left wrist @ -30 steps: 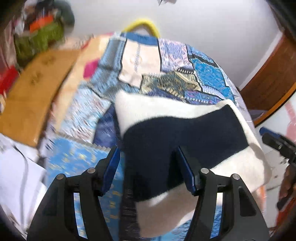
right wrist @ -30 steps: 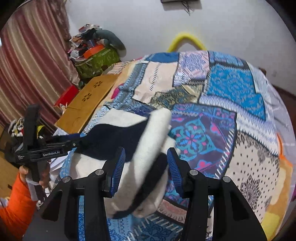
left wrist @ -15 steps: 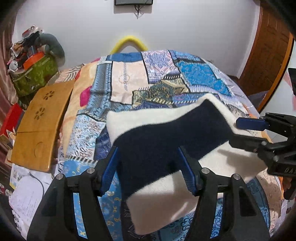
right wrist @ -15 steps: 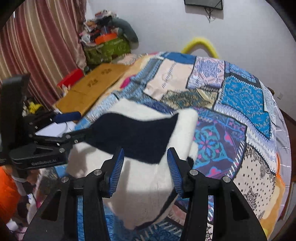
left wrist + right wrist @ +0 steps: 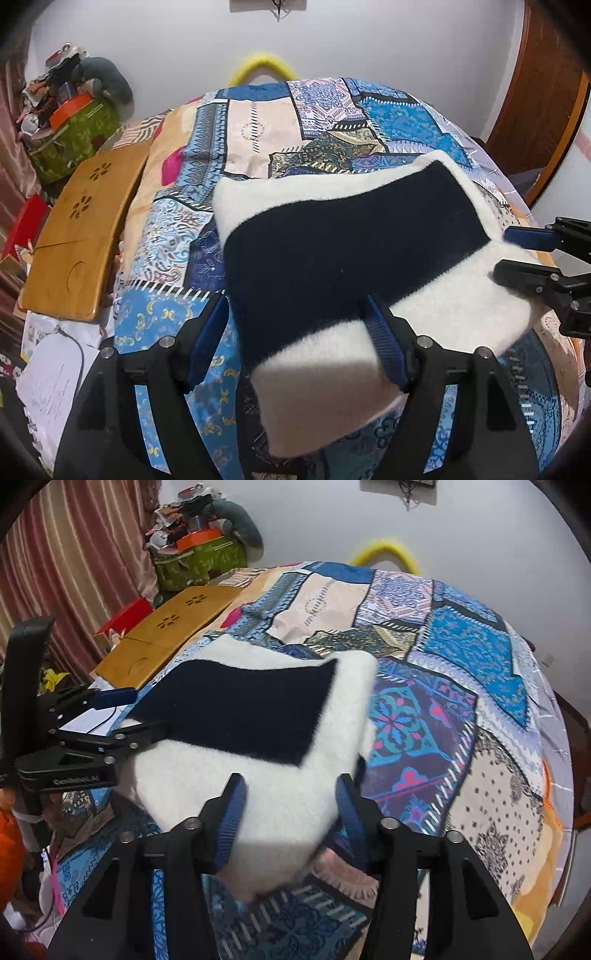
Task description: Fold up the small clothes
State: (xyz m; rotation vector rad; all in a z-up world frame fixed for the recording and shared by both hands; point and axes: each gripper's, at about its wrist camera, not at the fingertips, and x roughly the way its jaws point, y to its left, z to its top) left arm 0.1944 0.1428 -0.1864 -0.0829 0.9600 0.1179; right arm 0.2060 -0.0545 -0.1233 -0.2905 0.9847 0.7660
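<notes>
A fuzzy white garment with a wide navy band (image 5: 343,251) is held spread out above the patchwork bedspread (image 5: 258,133). My left gripper (image 5: 295,336) has its wide-set jaws around the garment's near left edge; the cloth fills the gap between them. My right gripper (image 5: 290,812) straddles the garment's (image 5: 251,716) right end the same way. Each gripper shows in the other's view: the right one (image 5: 517,254) at the right edge, the left one (image 5: 122,716) at the left. Whether the pads pinch the cloth is hidden.
A wooden lap desk (image 5: 81,229) lies off the bed's left side, with papers (image 5: 48,373) below it. A green bag with clutter (image 5: 70,133) stands at the back left. A wooden door (image 5: 539,103) is at the right. A yellow arc (image 5: 262,64) leans on the far wall.
The garment has been drawn out flat and wide between the two grippers, which moved apart. Both cameras now look level down the bed.
</notes>
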